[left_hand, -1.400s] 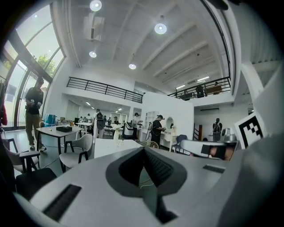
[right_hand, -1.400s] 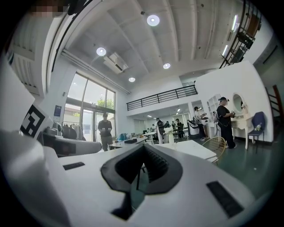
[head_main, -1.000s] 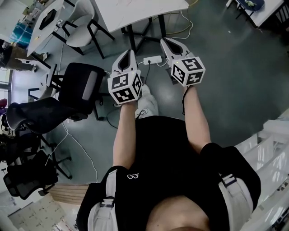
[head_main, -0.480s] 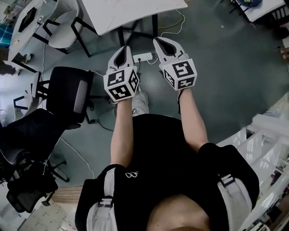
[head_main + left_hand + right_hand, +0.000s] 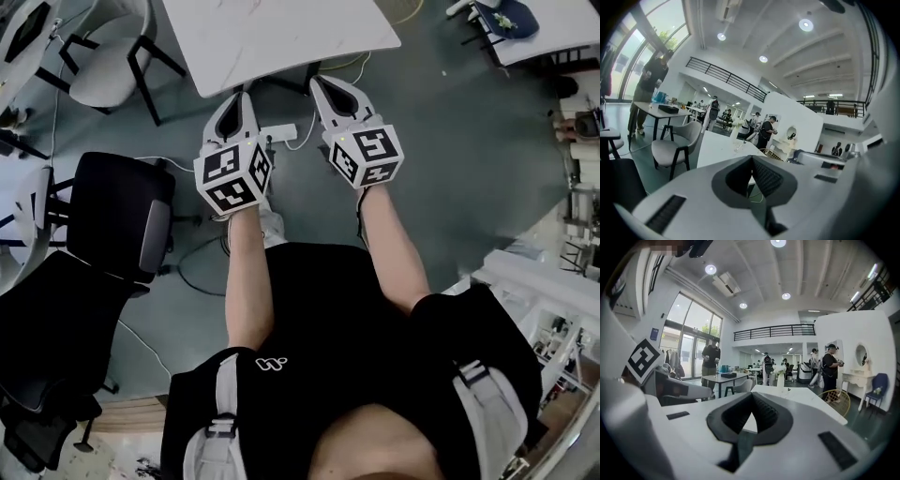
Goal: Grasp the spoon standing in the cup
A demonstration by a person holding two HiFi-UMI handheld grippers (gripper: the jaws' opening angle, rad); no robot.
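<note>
I see no cup and no spoon that I can make out in any view. The white table lies just ahead of both grippers. My left gripper and right gripper are held side by side in the air above the grey floor, tips near the table's front edge. Both are shut with nothing between the jaws, as the left gripper view and right gripper view show. A tall white item stands far back on the table, too small to identify.
Black office chairs stand at the left and a grey chair at the far left of the table. A power strip with cables lies on the floor under the grippers. Another table is at the upper right. People stand in the background.
The person has stepped toward the white table, which now fills more of the top of the head view. Both grippers stay shut and side by side.
</note>
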